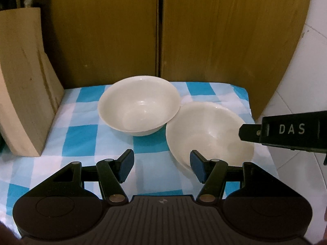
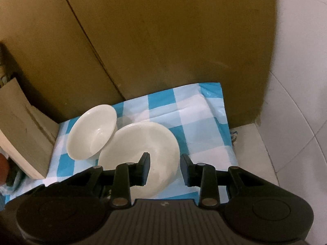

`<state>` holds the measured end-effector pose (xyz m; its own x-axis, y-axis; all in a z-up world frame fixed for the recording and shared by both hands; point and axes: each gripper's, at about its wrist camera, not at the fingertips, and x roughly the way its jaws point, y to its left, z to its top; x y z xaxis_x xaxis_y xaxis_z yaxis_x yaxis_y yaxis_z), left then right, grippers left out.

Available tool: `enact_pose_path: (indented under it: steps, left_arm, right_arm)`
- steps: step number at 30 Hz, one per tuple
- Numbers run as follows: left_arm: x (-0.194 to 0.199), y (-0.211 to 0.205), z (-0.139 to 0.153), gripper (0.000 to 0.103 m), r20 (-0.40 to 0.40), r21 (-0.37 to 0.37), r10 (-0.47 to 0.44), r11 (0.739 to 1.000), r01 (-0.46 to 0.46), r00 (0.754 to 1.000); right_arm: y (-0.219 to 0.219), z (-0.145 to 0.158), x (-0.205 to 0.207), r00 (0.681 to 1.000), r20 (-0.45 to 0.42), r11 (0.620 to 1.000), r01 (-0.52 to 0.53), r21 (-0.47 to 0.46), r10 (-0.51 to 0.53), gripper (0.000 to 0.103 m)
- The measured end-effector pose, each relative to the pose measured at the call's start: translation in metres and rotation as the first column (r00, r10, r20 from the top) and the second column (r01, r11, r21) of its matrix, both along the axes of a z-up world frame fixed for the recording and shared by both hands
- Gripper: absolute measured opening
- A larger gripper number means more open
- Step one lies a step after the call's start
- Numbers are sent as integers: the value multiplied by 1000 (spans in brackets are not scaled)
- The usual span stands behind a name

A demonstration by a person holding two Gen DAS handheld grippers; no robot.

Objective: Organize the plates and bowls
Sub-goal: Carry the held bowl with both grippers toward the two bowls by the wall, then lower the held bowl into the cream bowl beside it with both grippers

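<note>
bowl [image 1: 139, 108]: empty | plate [image 1: 208, 132]: empty, rims touching | left gripper [image 1: 162, 166]: parted, holding nothing | right gripper [image 2: 165, 168]: parted, holding nothing

Both white bowls, the deep bowl [image 1: 139, 106] and the shallow bowl [image 1: 208, 132], look glossy glazed ceramic. The checked cloth [image 1: 81, 138] looks smooth, faintly sheeny. Cupboard doors [image 1: 106, 30] are matt wood; my jaws are matt black plastic.

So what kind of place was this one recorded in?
Most likely a home kitchen corner: a white bowl and plate on a blue checked cloth, a wooden knife block, white wall tiles.
</note>
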<state>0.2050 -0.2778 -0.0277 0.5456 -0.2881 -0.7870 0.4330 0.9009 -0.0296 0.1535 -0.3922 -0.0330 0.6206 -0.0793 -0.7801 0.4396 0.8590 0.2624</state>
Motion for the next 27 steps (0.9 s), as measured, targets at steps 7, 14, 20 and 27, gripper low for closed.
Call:
enact_pose_path:
  steps: [7,14,20,27]
  left_arm:
    - [5,-7,-10,61,-21,0,21,1000,-21,1000]
    - [-3,-19,-13,40,-14,39,-48,998,48,999]
    - [-11,-9,-10,40,-4,40,-55,998,55,998]
    - [-24,1,-7,42,-9,35,-70,997,71,997]
  right_arm:
    - [14,-2,5,998,-29,993,-61,-99,59,28]
    - [24,0,2,993,-60,986,-110,-123,103,17]
    - [34,5,-3,988,-72,982,-146,-117,139,16]
    - [47,12,-14,985,-70,977,-167,-129,159,15]
